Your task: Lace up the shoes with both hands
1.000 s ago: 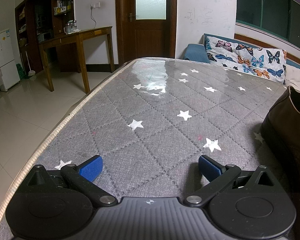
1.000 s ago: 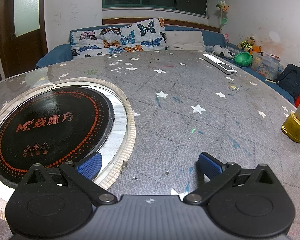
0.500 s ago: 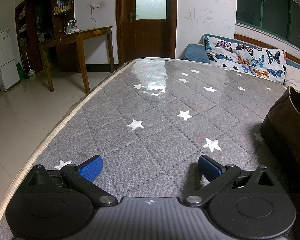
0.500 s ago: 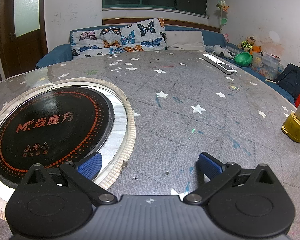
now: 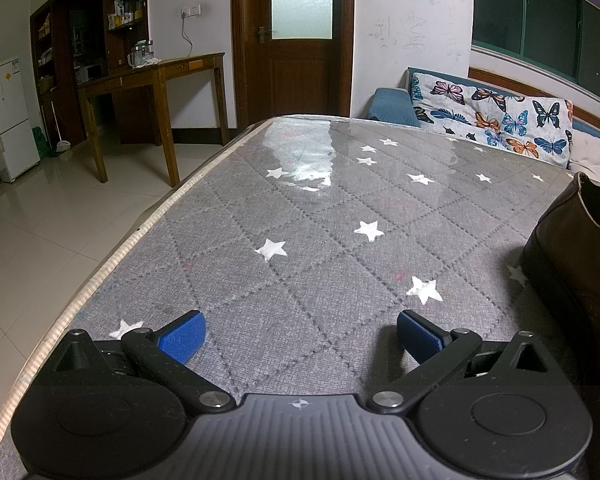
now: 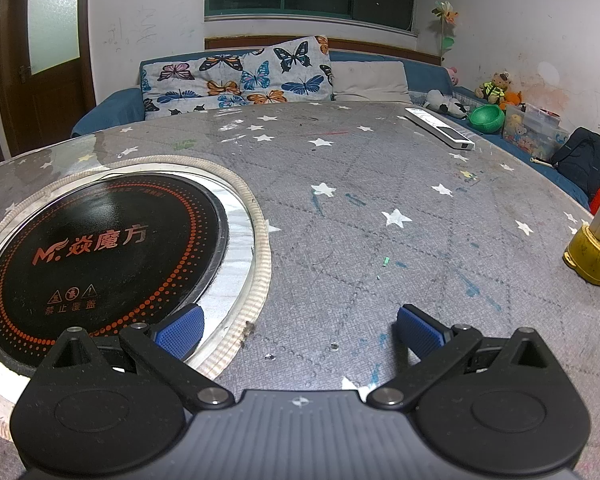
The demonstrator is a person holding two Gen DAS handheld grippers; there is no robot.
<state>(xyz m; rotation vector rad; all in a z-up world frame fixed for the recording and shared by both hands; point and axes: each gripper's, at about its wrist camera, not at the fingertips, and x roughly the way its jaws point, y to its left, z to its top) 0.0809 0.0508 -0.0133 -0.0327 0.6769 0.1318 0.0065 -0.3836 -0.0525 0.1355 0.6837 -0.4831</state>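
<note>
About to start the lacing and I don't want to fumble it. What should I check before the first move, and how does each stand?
1. Left gripper open, nothing between its fingers: ok.
2. Right gripper open, nothing held: ok.
3. Brown shoe in the left view: only its side shows at the right edge: not ok.
4. Laces located: none visible in either view: cannot tell.
5. Shoe in the right view: only a sliver at the bottom-left edge, perhaps the shoe: cannot tell.
6. Yellow object away from the right gripper: ok.
</note>
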